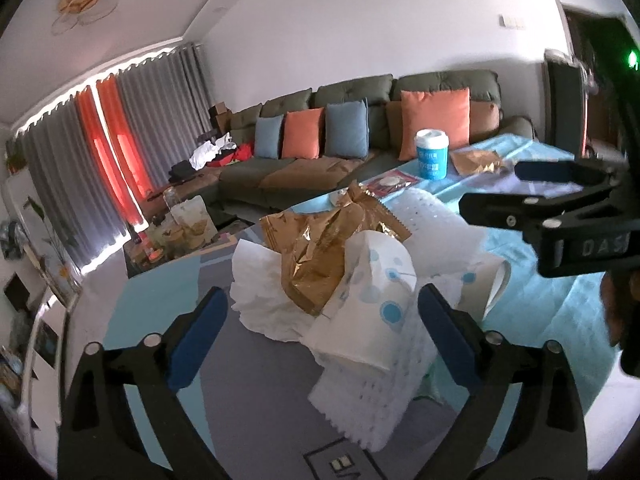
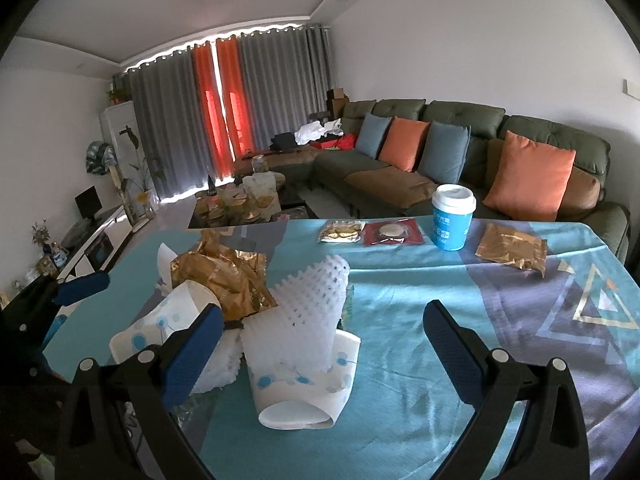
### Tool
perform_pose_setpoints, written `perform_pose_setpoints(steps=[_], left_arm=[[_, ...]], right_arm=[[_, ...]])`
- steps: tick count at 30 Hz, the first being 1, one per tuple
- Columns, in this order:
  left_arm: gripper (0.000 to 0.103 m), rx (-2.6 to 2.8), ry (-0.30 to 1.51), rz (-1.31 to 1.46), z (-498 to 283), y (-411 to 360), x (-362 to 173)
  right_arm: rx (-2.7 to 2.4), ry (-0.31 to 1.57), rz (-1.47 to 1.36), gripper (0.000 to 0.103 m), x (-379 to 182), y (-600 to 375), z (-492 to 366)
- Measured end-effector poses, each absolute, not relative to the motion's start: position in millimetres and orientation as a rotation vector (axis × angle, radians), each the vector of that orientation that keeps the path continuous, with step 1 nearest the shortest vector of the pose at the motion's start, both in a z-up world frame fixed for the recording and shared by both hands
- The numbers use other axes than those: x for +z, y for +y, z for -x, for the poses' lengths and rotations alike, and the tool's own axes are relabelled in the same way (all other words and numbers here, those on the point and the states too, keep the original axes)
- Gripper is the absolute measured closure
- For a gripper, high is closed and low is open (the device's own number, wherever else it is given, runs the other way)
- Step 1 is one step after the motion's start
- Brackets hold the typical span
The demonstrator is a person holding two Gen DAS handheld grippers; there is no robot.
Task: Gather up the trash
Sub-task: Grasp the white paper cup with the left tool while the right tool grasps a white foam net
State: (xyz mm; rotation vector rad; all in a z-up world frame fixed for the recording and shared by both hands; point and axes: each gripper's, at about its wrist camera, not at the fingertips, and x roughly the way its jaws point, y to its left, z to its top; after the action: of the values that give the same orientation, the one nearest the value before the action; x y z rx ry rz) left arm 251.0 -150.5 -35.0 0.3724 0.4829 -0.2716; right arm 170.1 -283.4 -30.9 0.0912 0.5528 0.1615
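A heap of trash lies on the teal tablecloth point(image 2: 420, 280): a crumpled gold wrapper point(image 1: 320, 252), white tissue point(image 1: 260, 280), a squashed blue-dotted paper cup point(image 1: 372, 304) and white foam netting point(image 1: 372, 404). My left gripper point(image 1: 322, 336) stands open with the cup and tissue between its fingers, pads not pressing. From the other side my right gripper point(image 2: 322, 354) is open around the foam netting point(image 2: 312, 312) and a second flattened dotted cup point(image 2: 304, 392). The gold wrapper point(image 2: 224, 280) sits behind them. One of the left gripper's fingers point(image 2: 82, 283) shows at the left edge.
Farther back on the table stand a blue lidded cup point(image 2: 454, 216), a flat gold wrapper point(image 2: 512, 250), a red packet point(image 2: 394, 232) and a small clear packet point(image 2: 342, 232). A green sofa point(image 2: 400, 176) with cushions runs behind. A low table with jars point(image 2: 236, 204) stands near the curtains.
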Motion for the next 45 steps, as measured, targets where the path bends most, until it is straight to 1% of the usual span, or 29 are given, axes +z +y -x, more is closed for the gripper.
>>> perform_pose_setpoints(steps=[3,5,7,9,11,12,13,14,18,21,23,30,36,38,42,45], left_arm=[[0.018,-0.265,0.46,-0.451,-255.2,-156.6,-36.7],[0.027,-0.262,0.455,-0.488,-257.9,-160.0,-38.2],[0.033,-0.267,0.463,-0.506,-261.1,-160.9,-39.5],[0.035,-0.263,0.46,-0.519,-263.1,-161.4,-40.4],[0.045,-0.268,0.467,-0.519,-264.4,-161.0,-41.8],[0.048,-0.27,0.471,-0.521,-264.9,-160.5,-42.6],[0.056,-0.276,0.477,-0.521,-265.3,-159.8,-43.3],[0.061,-0.286,0.488,-0.521,-266.0,-159.5,-44.1],[0.066,-0.306,0.507,-0.514,-269.4,-157.8,-45.8],[0.072,-0.313,0.517,-0.509,-269.0,-155.3,-47.1],[0.079,-0.316,0.521,-0.507,-269.5,-155.5,-47.2],[0.079,-0.339,0.545,-0.487,-276.2,-151.5,-46.1],[0.08,-0.349,0.571,-0.39,-282.8,-133.4,-37.8],[0.08,-0.348,0.566,-0.371,-282.8,-130.2,-35.5],[0.08,-0.339,0.544,-0.34,-280.7,-122.7,-28.9],[0.08,-0.341,0.546,-0.31,-280.2,-118.0,-25.3]], right_arm=[[0.163,0.553,-0.094,0.006,-31.3,-283.0,-172.0],[0.166,0.554,-0.099,0.006,-31.3,-283.5,-172.5],[0.166,0.554,-0.099,0.006,-31.5,-282.8,-172.9],[0.17,0.559,-0.097,0.006,-32.0,-282.3,-175.8],[0.181,0.566,-0.1,0.006,-32.8,-281.2,-178.9],[0.191,0.573,-0.105,0.006,-33.7,-280.8,-180.9],[0.199,0.579,-0.11,0.006,-34.5,-280.2,-182.5],[0.211,0.591,-0.118,0.006,-35.9,-280.0,-185.6],[0.25,0.631,-0.144,0.006,-41.8,-281.1,-195.2],[0.276,0.668,-0.172,0.006,-46.9,-284.2,-203.9],[0.286,0.682,-0.167,0.006,-48.4,-284.7,-207.2],[0.315,0.715,-0.188,0.012,-50.0,-287.8,-214.3],[0.326,0.718,-0.184,0.015,-49.9,-286.9,-214.9],[0.33,0.728,-0.18,0.018,-50.6,-287.0,-217.7],[0.355,0.77,-0.176,0.02,-53.1,-284.0,-228.4],[0.372,0.798,-0.188,0.032,-54.1,-282.9,-233.8]])
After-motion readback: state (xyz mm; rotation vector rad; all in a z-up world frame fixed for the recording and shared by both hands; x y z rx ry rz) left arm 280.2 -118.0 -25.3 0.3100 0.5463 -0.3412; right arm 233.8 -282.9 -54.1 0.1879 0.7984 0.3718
